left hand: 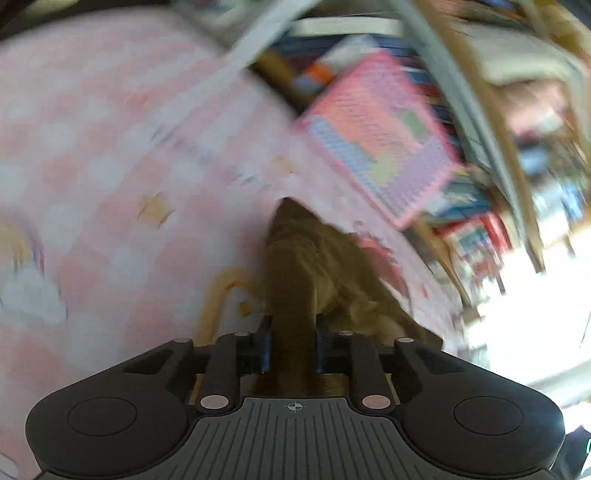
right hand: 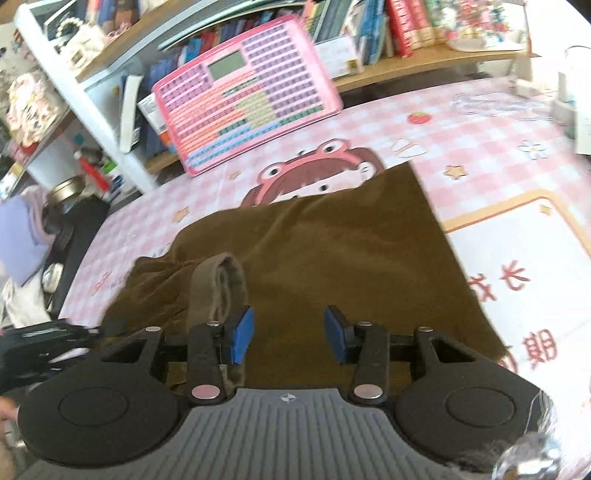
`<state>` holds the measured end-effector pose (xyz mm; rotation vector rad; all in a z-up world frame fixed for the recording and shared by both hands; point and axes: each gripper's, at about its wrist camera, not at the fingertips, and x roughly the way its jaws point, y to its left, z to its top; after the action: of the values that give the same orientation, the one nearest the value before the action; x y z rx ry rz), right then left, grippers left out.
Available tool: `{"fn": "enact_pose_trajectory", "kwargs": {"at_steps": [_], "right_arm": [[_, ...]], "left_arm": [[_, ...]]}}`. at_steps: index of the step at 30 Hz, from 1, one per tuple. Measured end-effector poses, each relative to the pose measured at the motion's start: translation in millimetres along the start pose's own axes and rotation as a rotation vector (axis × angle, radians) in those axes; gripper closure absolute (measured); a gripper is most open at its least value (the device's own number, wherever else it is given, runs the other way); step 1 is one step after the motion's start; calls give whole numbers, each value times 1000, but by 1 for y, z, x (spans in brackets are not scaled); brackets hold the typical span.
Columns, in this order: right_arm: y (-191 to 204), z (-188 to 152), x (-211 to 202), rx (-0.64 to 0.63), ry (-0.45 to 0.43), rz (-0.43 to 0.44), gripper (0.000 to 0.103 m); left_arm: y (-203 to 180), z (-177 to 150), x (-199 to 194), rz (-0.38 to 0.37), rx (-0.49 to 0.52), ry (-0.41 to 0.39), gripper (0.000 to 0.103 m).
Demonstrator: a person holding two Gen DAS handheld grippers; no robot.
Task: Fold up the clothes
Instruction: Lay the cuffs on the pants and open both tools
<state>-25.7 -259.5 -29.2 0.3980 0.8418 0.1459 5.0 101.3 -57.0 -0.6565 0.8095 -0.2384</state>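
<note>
A brown garment (right hand: 332,243) lies spread on the pink checked tablecloth (right hand: 480,122). My right gripper (right hand: 290,336) hovers open over the garment's near edge, with nothing between its blue pads (right hand: 242,334). A tan waistband loop (right hand: 221,280) of the garment stands up just left of its left finger. In the blurred left wrist view, my left gripper (left hand: 293,343) is shut on a bunched fold of the brown garment (left hand: 306,266) and holds it above the tablecloth (left hand: 92,155).
A pink keyboard-like toy tablet (right hand: 247,92) leans against the bookshelf (right hand: 369,29) at the table's far edge; it also shows in the left wrist view (left hand: 380,133). A dark bag and clutter (right hand: 55,236) lie off the table's left side. A clear container (right hand: 576,103) stands far right.
</note>
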Motion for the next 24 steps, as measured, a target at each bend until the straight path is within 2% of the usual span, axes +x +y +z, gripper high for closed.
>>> {"fn": "enact_pose_trajectory", "kwargs": {"at_steps": [1, 3, 5, 7, 9, 12, 13, 15, 17, 18, 20, 21, 24], "right_arm": [[0, -1, -2, 3, -5, -10, 62], [0, -2, -5, 9, -15, -28, 62], [0, -5, -7, 9, -16, -40, 62], [1, -9, -8, 4, -11, -51, 62], [1, -13, -11, -1, -3, -65, 62], [-3, -19, -14, 5, 15, -91, 62], [-4, -20, -16, 6, 19, -100, 62], [-8, -22, -18, 6, 27, -112, 62], [-11, -24, -20, 4, 34, -119, 62], [-13, -24, -20, 2, 39, -120, 62], [-14, -23, -20, -8, 47, -114, 62], [-15, -22, -19, -15, 51, -108, 62], [-15, -18, -16, -45, 64, -78, 61]], "left_arm": [[-10, 2, -8, 3, 66, -14, 84], [-14, 6, -21, 20, 122, -43, 84], [7, 12, -18, 91, 95, -36, 84], [33, 14, -5, 185, 20, 3, 84], [44, 11, -5, 177, -7, -17, 84], [43, 9, -3, 168, 8, -42, 82], [44, 8, -3, 169, 9, -48, 77], [45, 7, -4, 172, 13, -62, 76], [41, 4, -13, 201, 46, -123, 72], [34, 0, -19, 241, 91, -174, 69], [19, -5, -31, 319, 193, -270, 50], [12, -8, -35, 339, 235, -303, 46], [-9, -13, -44, 350, 303, -350, 41]]}}
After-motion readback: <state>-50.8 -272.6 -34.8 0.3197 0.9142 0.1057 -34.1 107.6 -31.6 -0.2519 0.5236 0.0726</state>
